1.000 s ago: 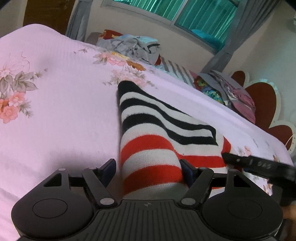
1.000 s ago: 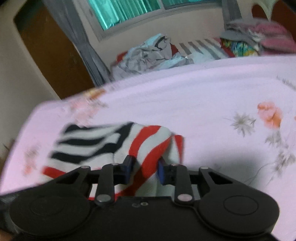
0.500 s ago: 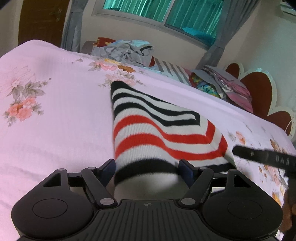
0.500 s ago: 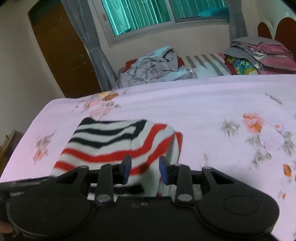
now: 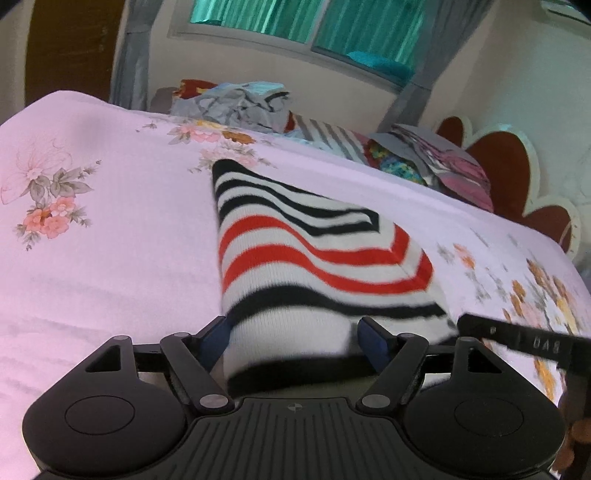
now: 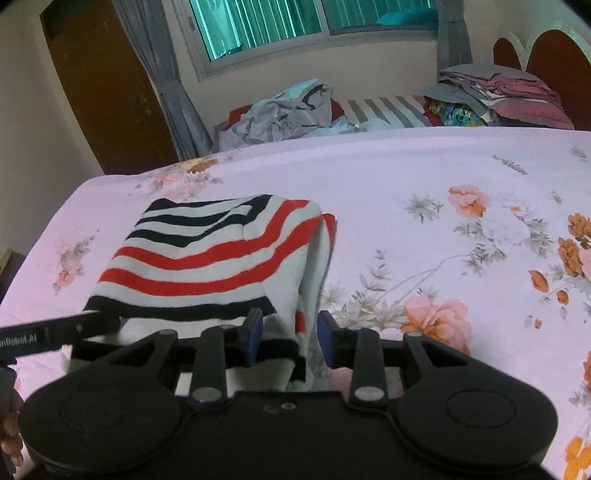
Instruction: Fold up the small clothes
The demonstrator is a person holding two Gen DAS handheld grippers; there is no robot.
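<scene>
Left wrist: pink floral bed [image 5: 110,266], window [image 5: 303,26] behind. Striped garment [image 5: 295,254] mid-bed, long axis toward window. Left tongs [image 5: 293,338] and right tongs [image 6: 290,332] both part-spread, near hem between fingers; grip unclear.

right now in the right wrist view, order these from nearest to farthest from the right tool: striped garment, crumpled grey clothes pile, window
1. striped garment, between the right tool fingers, left of centre
2. crumpled grey clothes pile, beyond the bed's far edge
3. window, back wall, top
</scene>
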